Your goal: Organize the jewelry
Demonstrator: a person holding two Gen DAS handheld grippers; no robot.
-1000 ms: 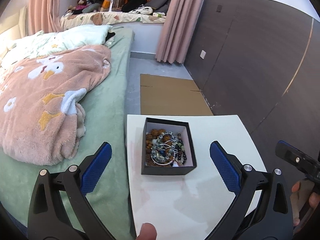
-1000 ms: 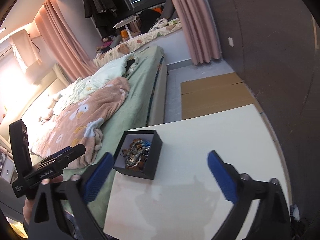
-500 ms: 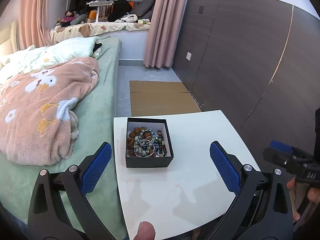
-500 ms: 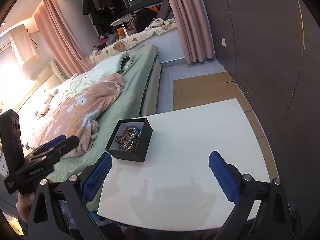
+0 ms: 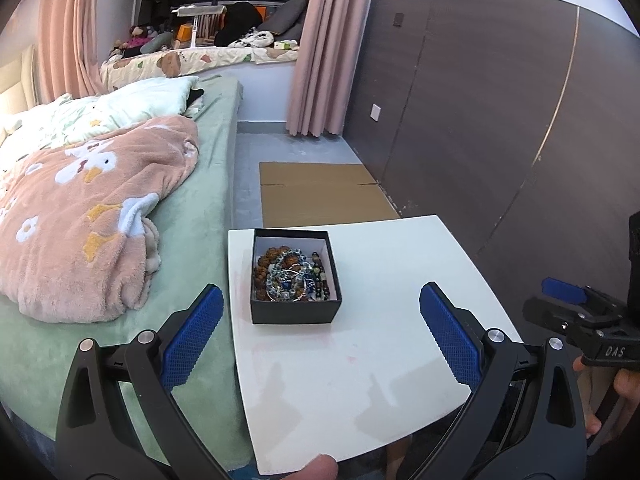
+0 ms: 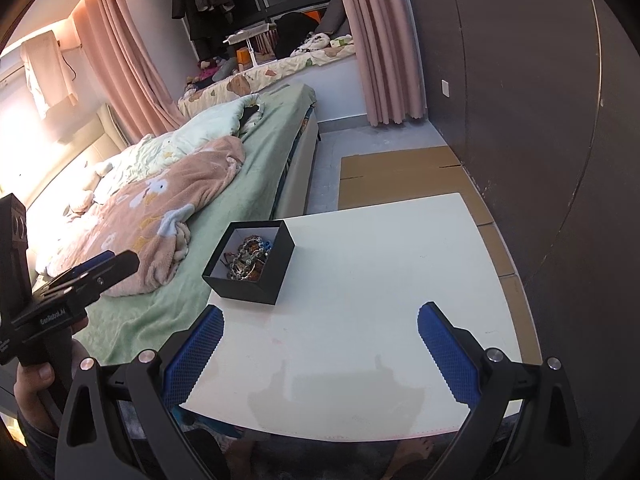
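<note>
Mostly the jewelry is what's hard to read: a tangle of beaded bracelets point(image 5: 289, 276), brown wooden beads, silvery-blue ones and a dark strand, is lying heaped in a small black square cardboard box point(image 5: 295, 313) w/ a pale lining, and single pieces can't be told apart; from the right wrist view the box's near wall is hiding most of the pile. Box is sitting on the left-rear part of a white glossy square table point(image 5: 360, 380), close to the edge beside the bed. Left gripper point(image 5: 320, 340) is hovering over the table's near left side w/ its blue-padded fingers point(image 5: 192, 340) spread wide, nothing between them; the left finger is hanging past the table edge over the bed. Right gripper point(image 6: 320, 352) is likewise gaping wide and empty above the table's near edge. Both grippers' lower frames are cut off by the picture borders. Each view is catching only a bit of the other tool and of the hand point(image 6: 34, 384) holding it at the margin. Table's front is showing faint reflections and a pinkish smear. Alongside, a bed w/ a green sheet point(image 5: 192, 240) is carrying a peach fleece blanket w/ duck prints point(image 5: 80, 216); flattened brown cardboard point(image 5: 324, 192) is lying on the grey floor, w/ a dark wood-panel wall point(image 5: 500, 120) and pink curtains point(image 5: 324, 48) beyond.
</note>
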